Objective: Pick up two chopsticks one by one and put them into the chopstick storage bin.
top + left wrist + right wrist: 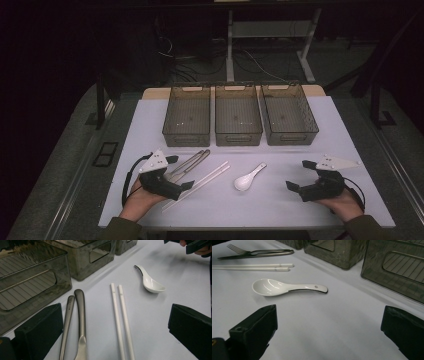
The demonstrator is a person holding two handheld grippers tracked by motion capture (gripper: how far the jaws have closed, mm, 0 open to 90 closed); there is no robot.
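Note:
A white ceramic spoon [248, 178] [150, 282] [284, 287] lies mid-table on the white mat [260, 200]. Left of it sits a pair of white chopsticks [200, 182] [121, 315] [254, 267], then a metal fork and knife [187, 165] [80, 312] [262, 252] side by side. My left gripper [180, 172] [114, 315] rests at the front left, open, its jaws spanning the near ends of the chopsticks and cutlery without touching them. My right gripper [298, 174] [329, 315] rests at the front right, open and empty, pointing toward the spoon.
Three grey see-through bins [186, 116] [238, 116] [289, 115] stand in a row along the back of the mat, seen up close as bins [32, 282] [397, 267]. Dark floor, cables and table legs lie beyond. A person's hands hold both grippers at the front edge.

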